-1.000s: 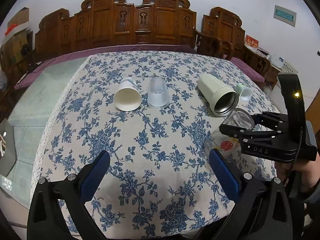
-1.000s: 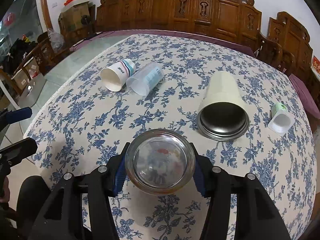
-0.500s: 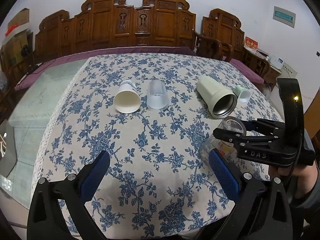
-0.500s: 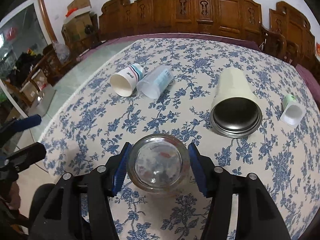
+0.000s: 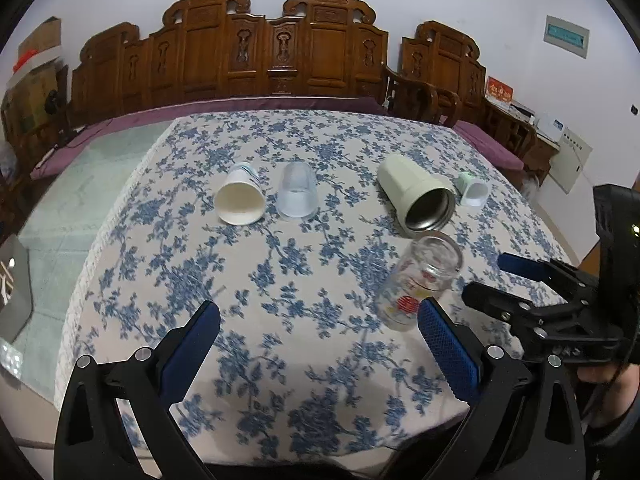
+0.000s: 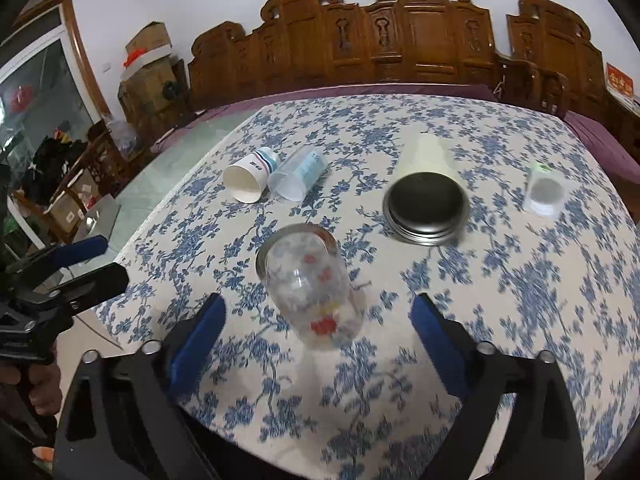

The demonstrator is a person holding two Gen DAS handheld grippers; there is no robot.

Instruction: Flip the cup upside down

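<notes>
- Clear glass, printed with red and yellow marks, makes up the glass cup (image 6: 310, 284); it lies on its side near the front edge of the table, wide rim pointing away from the right gripper (image 6: 318, 330) and its base towards it.
- The right gripper has its jaws spread wide; the blue ribbed pads stand either side of the cup's base with open cloth between pad and glass, holding nothing. Motion blur makes it hard to say whether the cup is lying still.
- In the left wrist view the same glass cup (image 5: 420, 284) sits just beyond the left gripper's right-hand pad, the right gripper (image 5: 492, 280) close beside it on the far side.
- The left gripper (image 5: 318, 336) is likewise wide open and empty, with bare cloth between its pads.
- A cotton-looking tablecloth (image 5: 280, 280), cream with blue flower sprigs and a lace hem on the left, covers the table.
- Farther back lie a white paper cup (image 5: 240, 200) and a frosted plastic cup (image 5: 298, 196), side by side and touching or nearly so, mouths facing the cameras.
- A cream tumbler (image 5: 416, 196) with a steel-lined mouth lies on its side just behind the glass cup; a small white-and-green cap (image 5: 472, 192) lies beside it towards the right edge.
- The middle of the cloth between the two groups is open; carved wooden chairs (image 5: 272, 52) line the wall behind.
</notes>
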